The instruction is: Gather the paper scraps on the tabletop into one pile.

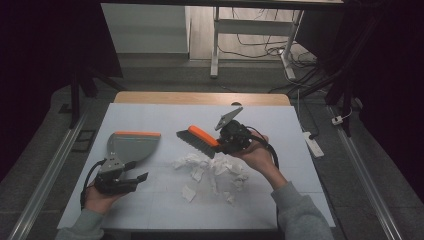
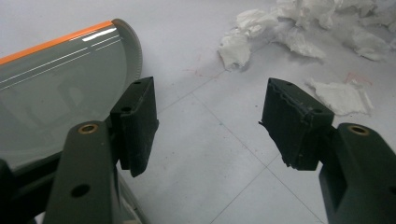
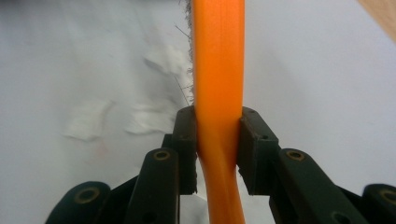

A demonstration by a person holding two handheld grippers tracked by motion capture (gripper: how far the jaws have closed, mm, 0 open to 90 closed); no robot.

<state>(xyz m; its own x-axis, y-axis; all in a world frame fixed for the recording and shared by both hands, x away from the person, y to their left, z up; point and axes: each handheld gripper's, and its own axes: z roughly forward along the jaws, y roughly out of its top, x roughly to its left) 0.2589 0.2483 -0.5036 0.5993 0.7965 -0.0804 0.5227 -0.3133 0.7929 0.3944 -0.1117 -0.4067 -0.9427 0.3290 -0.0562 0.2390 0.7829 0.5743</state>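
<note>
A grey dustpan (image 1: 134,145) with an orange front lip lies at the left of the white table cover (image 1: 150,117). My left gripper (image 1: 137,171) rests just in front of it. In the left gripper view its jaws (image 2: 210,121) stand open over bare table, and the dustpan (image 2: 56,79) lies beside the left jaw. My right gripper (image 1: 226,143) is shut on the orange handle of a brush (image 1: 197,140), held above the table with its dark bristles pointing left. In the right gripper view both pads (image 3: 187,140) press on the orange handle (image 3: 218,70). Crumpled white paper scraps (image 1: 210,167) lie below the brush.
More paper scraps (image 2: 289,32) spread from the table's middle toward the front (image 1: 188,192). The wooden table edge (image 1: 200,98) shows at the back. Beyond it are desk legs and cables on the floor. A white power strip (image 1: 314,141) lies off the table's right side.
</note>
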